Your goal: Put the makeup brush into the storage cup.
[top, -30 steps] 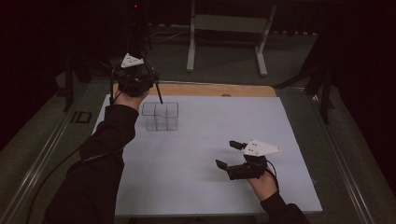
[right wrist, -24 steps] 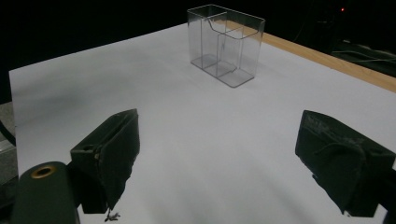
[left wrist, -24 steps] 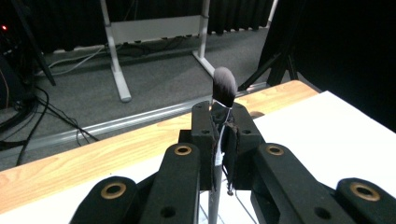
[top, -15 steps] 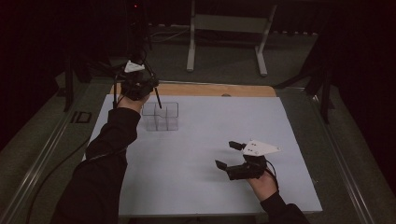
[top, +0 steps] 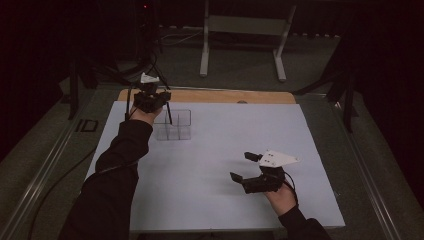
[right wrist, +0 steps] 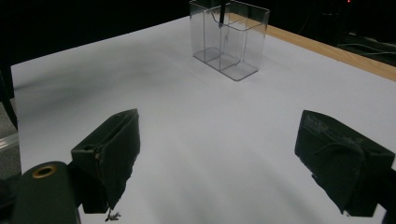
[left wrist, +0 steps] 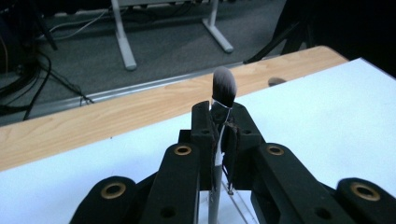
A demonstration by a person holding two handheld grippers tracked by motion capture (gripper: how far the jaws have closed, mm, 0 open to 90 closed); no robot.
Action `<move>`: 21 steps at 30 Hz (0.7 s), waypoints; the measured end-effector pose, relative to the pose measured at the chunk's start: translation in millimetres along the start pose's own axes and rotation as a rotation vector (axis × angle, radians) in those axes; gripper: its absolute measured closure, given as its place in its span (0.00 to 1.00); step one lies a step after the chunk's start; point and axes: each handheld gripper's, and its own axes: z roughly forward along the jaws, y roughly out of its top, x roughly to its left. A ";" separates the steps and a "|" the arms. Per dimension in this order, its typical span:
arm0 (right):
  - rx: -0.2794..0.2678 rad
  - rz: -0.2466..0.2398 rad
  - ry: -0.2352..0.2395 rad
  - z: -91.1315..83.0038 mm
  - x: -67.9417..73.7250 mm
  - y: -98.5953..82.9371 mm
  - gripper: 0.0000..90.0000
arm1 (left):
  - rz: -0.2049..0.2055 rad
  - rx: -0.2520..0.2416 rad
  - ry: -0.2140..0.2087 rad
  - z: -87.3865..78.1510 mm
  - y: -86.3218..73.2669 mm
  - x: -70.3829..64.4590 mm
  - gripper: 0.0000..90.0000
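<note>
1 brush (left wrist: 224, 87), grey-tipped bristles, dark handle

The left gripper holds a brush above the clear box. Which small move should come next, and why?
Probably lower the left gripper straight down: its fingers are shut on the brush, whose handle tip already dips into the clear box.

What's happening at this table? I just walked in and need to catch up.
A person works with two hand-held tongs. The left tongs are shut on a makeup brush, bristles up, its handle reaching down into the clear divided organizer near the table's far edge. The right tongs hover open above the white table cover, holding nothing.
</note>
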 end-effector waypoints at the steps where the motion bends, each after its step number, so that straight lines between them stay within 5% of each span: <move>1: -0.002 0.000 -0.001 -0.3 -0.1 0.1 0.16 | -0.004 0.009 0.000 1.7 -1.2 -0.2 0.94; 12: -0.006 0.007 0.002 -1.4 -0.9 0.4 0.16 | -0.047 0.051 -0.007 12.9 -10.7 -1.2 0.91; 17: -0.007 0.008 0.001 -2.0 -1.4 0.7 0.16 | -0.051 0.088 0.041 9.6 -0.5 -4.9 0.34; 21: -0.010 0.005 -0.006 -2.5 -1.4 1.0 0.16 | -0.071 0.097 0.061 5.0 4.1 -5.3 0.17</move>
